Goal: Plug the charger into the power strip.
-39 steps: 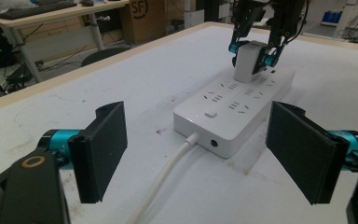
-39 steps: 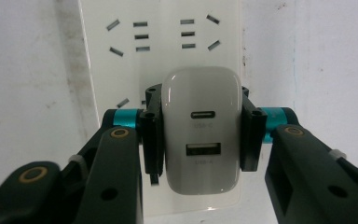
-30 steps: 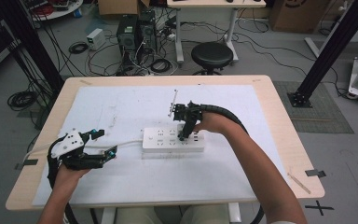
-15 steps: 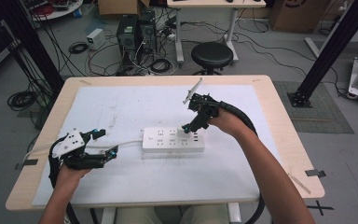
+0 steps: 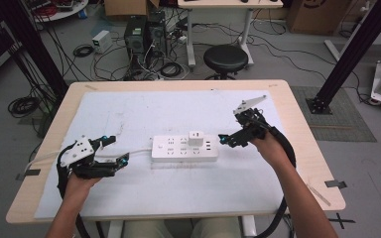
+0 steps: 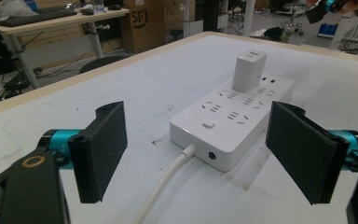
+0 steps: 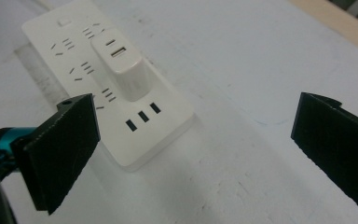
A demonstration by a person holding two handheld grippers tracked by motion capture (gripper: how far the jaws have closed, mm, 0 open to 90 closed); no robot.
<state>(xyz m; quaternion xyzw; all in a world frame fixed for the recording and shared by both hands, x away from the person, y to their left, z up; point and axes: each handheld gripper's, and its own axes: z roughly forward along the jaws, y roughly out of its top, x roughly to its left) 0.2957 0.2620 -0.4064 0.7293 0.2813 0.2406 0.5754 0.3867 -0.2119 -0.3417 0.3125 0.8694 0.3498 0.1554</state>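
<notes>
The left gripper (image 5: 113, 150) rests low over the table near its left edge, its jaws spread wide with nothing between them; in the left gripper view (image 6: 205, 154) the two black pads frame the near end of a white power strip (image 6: 233, 123) and the white cord (image 6: 161, 193) that runs out of that end toward the camera. The right gripper (image 5: 226, 140) hangs just beyond the strip's right end, tilted down toward it, jaws likewise wide apart and empty — in the right gripper view (image 7: 200, 149) the gap between the pads is bare white table cover. The power strip (image 5: 184, 148) lies flat near the middle of the white sheet (image 5: 178, 198) that covers the wooden table (image 5: 307, 148), its long side running left to right. A small white charger block (image 5: 195, 137) stands plugged upright into the strip's far row, toward the right end; the right gripper view shows a slot in its top face (image 7: 121, 58) and three dark ports on the strip beside it. Behind the table, on the floor, stand a black stool (image 5: 225, 58) and tangled cables (image 5: 149, 64).
</notes>
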